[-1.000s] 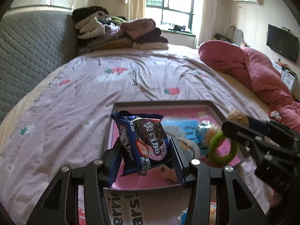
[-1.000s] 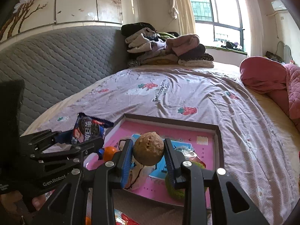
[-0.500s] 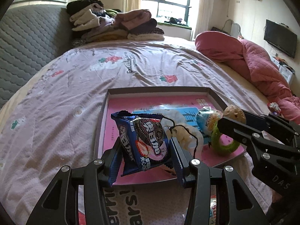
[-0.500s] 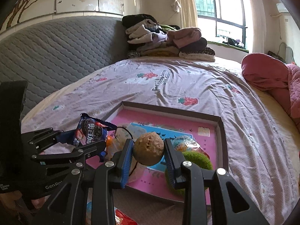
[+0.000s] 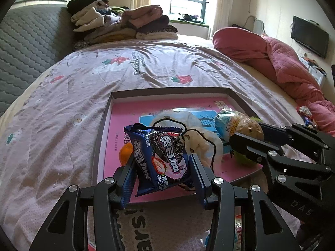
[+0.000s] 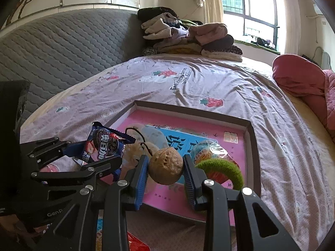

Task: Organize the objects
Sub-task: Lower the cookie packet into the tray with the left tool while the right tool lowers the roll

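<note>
The left gripper [image 5: 162,167] is clamped on a blue cookie packet [image 5: 161,156], its pads pressing the packet's two side edges so that the packet stands upright between them, printed face to the camera. The right gripper [image 6: 166,171] is closed on a walnut [image 6: 166,167], one pad on each flank of the shell.

Both loads hang just above the near part of a shallow tray [image 5: 104,125] with a pink floor that lies on the bedspread [image 5: 62,104]. Directly beyond the left gripper's tips, inside the tray, lie an orange [image 5: 125,153] on its left and a pale pouch with a dark cord [image 5: 201,144] on its right. Beyond the right gripper's tips sit a green knitted ring [image 6: 222,169] and a clear-wrapped snack [image 6: 207,150]. Far past the tray, a stack of folded clothes [image 5: 125,25] rests by the headboard.

The packet looks light and crinkly; it will likely give under pressure and the biscuits inside could crack, so a hold across the sealed side edges, as now, seems safer than squeezing the middle. The walnut is probably hard, light and round, apt to roll or squirt out unless gripped across its widest part; it should be let go low over a free patch of tray floor.
</note>
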`<action>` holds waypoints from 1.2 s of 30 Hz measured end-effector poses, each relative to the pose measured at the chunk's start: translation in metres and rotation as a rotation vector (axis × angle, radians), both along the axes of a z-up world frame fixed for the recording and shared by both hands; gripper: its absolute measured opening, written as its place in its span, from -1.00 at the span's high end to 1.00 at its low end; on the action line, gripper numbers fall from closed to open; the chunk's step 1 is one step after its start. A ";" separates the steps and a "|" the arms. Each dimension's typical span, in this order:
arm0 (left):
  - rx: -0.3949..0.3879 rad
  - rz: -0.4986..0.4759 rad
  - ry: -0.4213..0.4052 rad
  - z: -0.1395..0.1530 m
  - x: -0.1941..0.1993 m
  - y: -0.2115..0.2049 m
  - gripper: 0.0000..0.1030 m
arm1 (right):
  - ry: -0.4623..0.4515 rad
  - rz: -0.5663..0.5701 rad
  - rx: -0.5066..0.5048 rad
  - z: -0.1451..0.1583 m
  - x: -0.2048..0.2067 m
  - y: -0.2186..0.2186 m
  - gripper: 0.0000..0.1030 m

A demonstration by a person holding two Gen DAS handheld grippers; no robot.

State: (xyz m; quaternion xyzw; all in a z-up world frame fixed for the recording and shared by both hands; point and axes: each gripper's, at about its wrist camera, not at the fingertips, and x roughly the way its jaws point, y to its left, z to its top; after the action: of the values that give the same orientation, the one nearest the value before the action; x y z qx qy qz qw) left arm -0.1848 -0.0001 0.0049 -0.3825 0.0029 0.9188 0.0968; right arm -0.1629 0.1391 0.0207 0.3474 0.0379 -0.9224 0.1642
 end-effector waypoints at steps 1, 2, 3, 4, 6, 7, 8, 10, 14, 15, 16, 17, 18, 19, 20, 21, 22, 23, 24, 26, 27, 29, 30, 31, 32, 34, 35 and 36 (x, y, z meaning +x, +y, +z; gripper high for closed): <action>-0.002 -0.001 -0.001 -0.001 0.000 0.001 0.03 | -0.004 0.001 0.003 -0.001 -0.001 0.000 0.35; -0.004 -0.002 -0.004 -0.002 -0.001 0.001 0.03 | -0.006 0.001 0.006 -0.002 -0.001 0.000 0.35; -0.003 -0.003 -0.007 -0.003 -0.002 0.001 0.03 | -0.007 0.003 0.008 -0.004 -0.001 -0.001 0.35; -0.003 -0.004 -0.009 -0.004 -0.002 0.001 0.03 | -0.010 0.004 0.012 -0.005 -0.002 -0.001 0.35; -0.009 -0.005 -0.013 -0.006 -0.003 0.002 0.03 | -0.017 0.006 0.019 -0.008 -0.003 -0.002 0.35; -0.012 -0.006 -0.014 -0.007 -0.003 0.002 0.03 | -0.022 0.007 0.023 -0.010 -0.004 -0.003 0.35; -0.014 -0.006 -0.015 -0.008 -0.004 0.002 0.03 | -0.025 0.008 0.026 -0.012 -0.004 -0.002 0.35; -0.016 -0.007 -0.019 -0.010 -0.004 0.003 0.03 | -0.033 0.014 0.031 -0.015 -0.005 -0.004 0.35; -0.018 -0.008 -0.025 -0.012 -0.006 0.003 0.03 | -0.044 0.012 0.046 -0.020 -0.007 -0.005 0.35; -0.019 -0.010 -0.027 -0.013 -0.006 0.003 0.03 | -0.045 0.012 0.048 -0.022 -0.007 -0.005 0.35; -0.022 -0.011 -0.028 -0.013 -0.006 0.003 0.03 | -0.048 0.013 0.050 -0.023 -0.007 -0.005 0.35; -0.024 -0.011 -0.028 -0.014 -0.006 0.003 0.03 | -0.051 0.013 0.051 -0.024 -0.008 -0.005 0.35; -0.024 -0.013 -0.033 -0.015 -0.006 0.003 0.03 | -0.054 0.013 0.051 -0.025 -0.008 -0.004 0.35; -0.022 -0.014 -0.038 -0.016 -0.006 0.003 0.03 | -0.056 0.014 0.052 -0.026 -0.009 -0.004 0.35; -0.018 -0.012 -0.049 -0.018 -0.007 0.002 0.03 | -0.060 0.013 0.057 -0.028 -0.009 -0.004 0.35; -0.015 -0.009 -0.057 -0.020 -0.008 0.002 0.03 | -0.061 0.011 0.059 -0.029 -0.010 -0.004 0.35; -0.013 -0.007 -0.063 -0.021 -0.009 0.002 0.03 | -0.064 0.011 0.059 -0.030 -0.011 -0.004 0.35; -0.011 -0.006 -0.069 -0.022 -0.010 0.001 0.03 | -0.068 0.011 0.059 -0.031 -0.012 -0.004 0.35; -0.012 -0.006 -0.074 -0.024 -0.010 0.002 0.03 | -0.072 0.010 0.062 -0.032 -0.013 -0.004 0.35; -0.015 -0.007 -0.075 -0.025 -0.010 0.003 0.03 | -0.076 0.009 0.064 -0.034 -0.014 -0.005 0.35; -0.015 -0.008 -0.076 -0.025 -0.010 0.003 0.03 | -0.079 0.008 0.065 -0.035 -0.015 -0.005 0.35; -0.007 -0.007 -0.081 -0.025 -0.011 0.003 0.03 | -0.084 0.006 0.064 -0.037 -0.017 -0.005 0.35; -0.004 -0.007 -0.084 -0.026 -0.012 0.002 0.03 | -0.089 0.007 0.065 -0.038 -0.018 -0.005 0.35; -0.004 -0.006 -0.086 -0.026 -0.012 0.002 0.03 | -0.093 0.007 0.066 -0.040 -0.018 -0.005 0.35; -0.004 -0.006 -0.086 -0.027 -0.013 0.002 0.03 | -0.096 0.006 0.066 -0.040 -0.019 -0.006 0.35; -0.007 -0.007 -0.086 -0.027 -0.013 0.003 0.03 | -0.110 0.008 0.069 -0.043 -0.022 -0.006 0.35; -0.007 -0.008 -0.089 -0.027 -0.013 0.003 0.03 | -0.115 0.008 0.070 -0.045 -0.022 -0.006 0.35; -0.006 -0.006 -0.091 -0.028 -0.014 0.003 0.03 | -0.128 0.009 0.070 -0.047 -0.023 -0.007 0.35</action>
State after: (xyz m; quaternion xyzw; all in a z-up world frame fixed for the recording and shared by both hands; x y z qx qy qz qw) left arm -0.1984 0.0031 -0.0230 -0.4244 0.0026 0.9001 0.0984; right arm -0.1863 0.1324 -0.0264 0.4109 0.0612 -0.8958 0.1580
